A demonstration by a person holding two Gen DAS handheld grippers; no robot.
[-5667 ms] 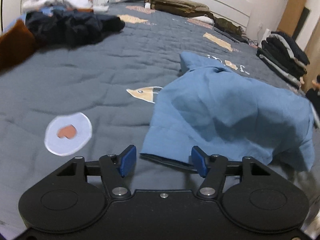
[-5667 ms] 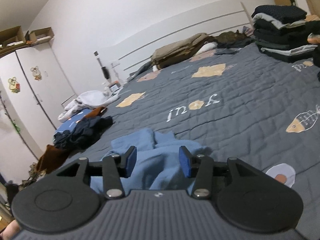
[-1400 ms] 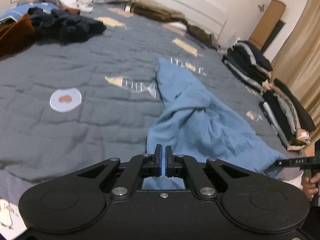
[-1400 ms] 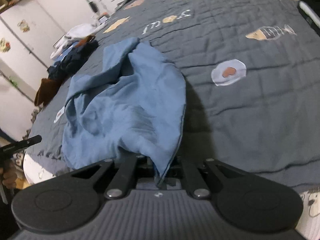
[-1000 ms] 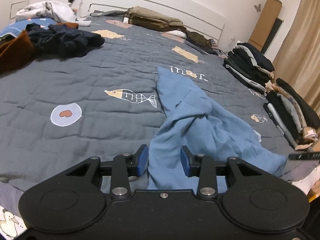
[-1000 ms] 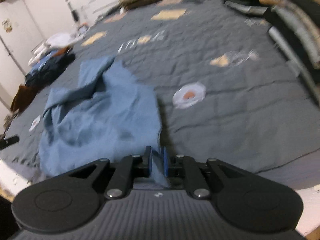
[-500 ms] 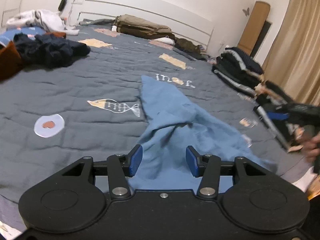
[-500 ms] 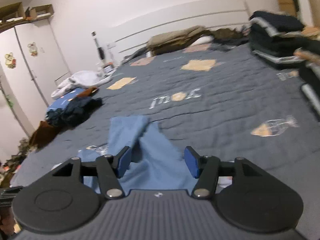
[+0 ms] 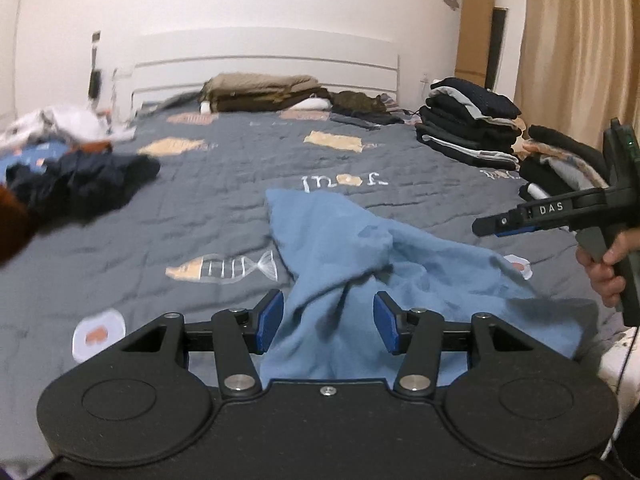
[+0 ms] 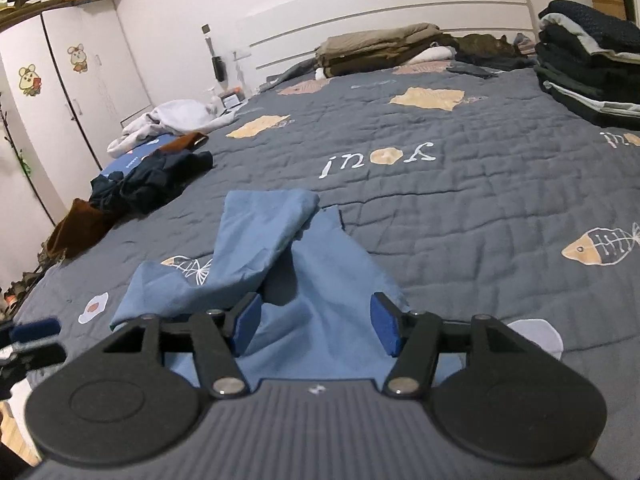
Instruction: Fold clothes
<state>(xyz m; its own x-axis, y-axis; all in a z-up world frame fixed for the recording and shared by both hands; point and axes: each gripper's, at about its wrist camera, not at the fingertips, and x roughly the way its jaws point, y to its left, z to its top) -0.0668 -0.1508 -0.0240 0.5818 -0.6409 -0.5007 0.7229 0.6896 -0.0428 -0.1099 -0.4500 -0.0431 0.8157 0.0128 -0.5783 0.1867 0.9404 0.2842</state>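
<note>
A crumpled light blue garment (image 9: pixel 360 264) lies on the grey quilted bed (image 9: pixel 200 208), reaching to the near edge. My left gripper (image 9: pixel 328 322) hovers open above its near part, blue pads apart, holding nothing. In the right wrist view the same blue garment (image 10: pixel 280 264) spreads below my right gripper (image 10: pixel 316 328), which is also open and empty. The right gripper (image 9: pixel 560 216) shows at the far right of the left wrist view, held in a hand (image 9: pixel 604 272). The left gripper's tip (image 10: pixel 32 340) peeks in at the left edge of the right wrist view.
A heap of dark clothes (image 9: pixel 80 184) and a white garment (image 9: pixel 60 124) lie at the left. A stack of folded dark clothes (image 9: pixel 468 128) stands at the right. Folded khaki bedding (image 9: pixel 264 92) rests by the white headboard (image 9: pixel 264 64). A white wardrobe (image 10: pixel 72 80) stands left of the bed.
Both grippers were shut on the blue garment's near edge and have opened, letting it drop onto the bed. Both have since lifted and tilted up towards the headboard.
</note>
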